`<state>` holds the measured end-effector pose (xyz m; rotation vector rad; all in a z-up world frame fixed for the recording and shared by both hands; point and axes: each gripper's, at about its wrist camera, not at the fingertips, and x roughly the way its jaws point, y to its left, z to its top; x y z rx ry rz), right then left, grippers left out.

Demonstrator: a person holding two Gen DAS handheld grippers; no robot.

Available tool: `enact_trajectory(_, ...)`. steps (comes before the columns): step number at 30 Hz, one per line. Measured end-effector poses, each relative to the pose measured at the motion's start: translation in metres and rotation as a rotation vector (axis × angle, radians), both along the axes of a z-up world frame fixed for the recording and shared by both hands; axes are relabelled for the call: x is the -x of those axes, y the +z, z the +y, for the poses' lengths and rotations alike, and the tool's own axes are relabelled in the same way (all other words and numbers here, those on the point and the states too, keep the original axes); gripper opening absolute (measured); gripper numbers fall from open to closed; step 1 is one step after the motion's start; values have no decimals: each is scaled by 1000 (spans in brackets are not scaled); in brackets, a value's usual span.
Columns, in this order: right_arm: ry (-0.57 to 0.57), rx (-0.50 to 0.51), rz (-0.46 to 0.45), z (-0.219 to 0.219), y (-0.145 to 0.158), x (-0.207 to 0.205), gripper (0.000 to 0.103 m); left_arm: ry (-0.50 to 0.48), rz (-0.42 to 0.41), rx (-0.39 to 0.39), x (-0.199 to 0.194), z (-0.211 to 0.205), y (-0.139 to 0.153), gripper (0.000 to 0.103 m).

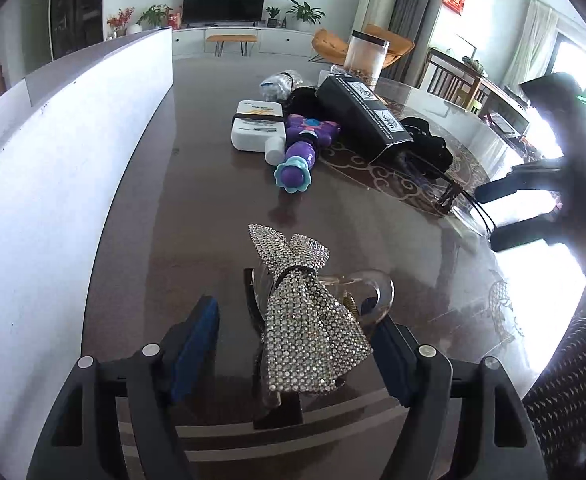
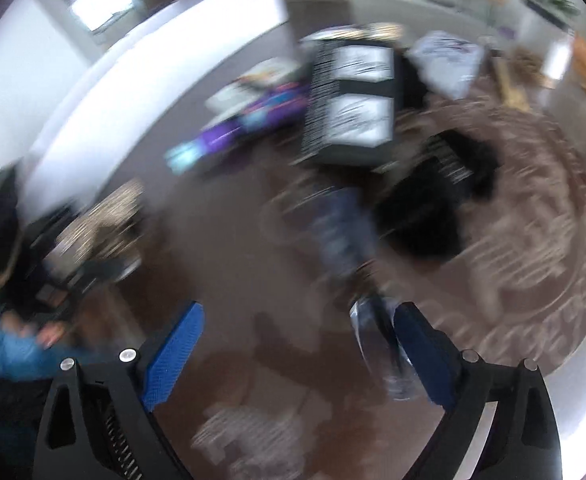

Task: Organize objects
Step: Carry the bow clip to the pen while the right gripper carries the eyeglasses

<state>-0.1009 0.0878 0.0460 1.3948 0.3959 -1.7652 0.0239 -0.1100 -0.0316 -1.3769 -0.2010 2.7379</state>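
Left claw point(image 1: 293, 344) spread wide over the near edge of the bench point(image 1: 153, 220), gripping nothing, blue pads flanking the rhinestone bow clip point(image 1: 307, 320), which lies flat between them, nearer the right pad, its clear handle loop point(image 1: 377, 296) just ahead of that pad. Best done by centring on the bow's narrow black-banded waist, lowering till both pads straddle it, then clenching slowly to keep the slick studded fabric from skidding. Right claw point(image 2: 297, 356) likewise agape and empty, its view badly blurred; farther ahead, the purple toy point(image 1: 297, 156), white box point(image 1: 258, 126) and black carton point(image 1: 363, 114) clustered well apart.
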Motion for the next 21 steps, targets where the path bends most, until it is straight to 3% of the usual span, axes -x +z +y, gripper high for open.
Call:
enact_trajectory(2,21,-25,59,0,9,-20,96,-8,-2,22,1,3,-1,73)
enact_trajectory(4,-28,-61,95,1,12,-21,96,-15,-7,49,2,6,-1,73)
enact_trajectory(9,-179,-112,17,-10,1,17,94,-17,-43,59,3,3,-1,73)
enact_trajectory(11,-203,-137,-20,-12,-11,25,75,-7,-46,43,2,-3,0,73)
enact_trajectory(12,-206,-153,-6,-14,-12,25,70,2,-44,30,1,-7,0,73)
enact_trajectory(13,-209,-167,11,-16,-9,25,60,5,-47,20,1,-10,0,67)
enact_trajectory(15,-221,-195,34,-14,-4,25,36,-27,-40,23,1,-8,3,48)
enact_trajectory(16,-220,-205,42,-11,-1,24,13,-37,-27,44,1,-6,6,48)
enact_trajectory(21,-272,-139,41,22,18,13,12,-57,32,-13,-12,-3,23,48)
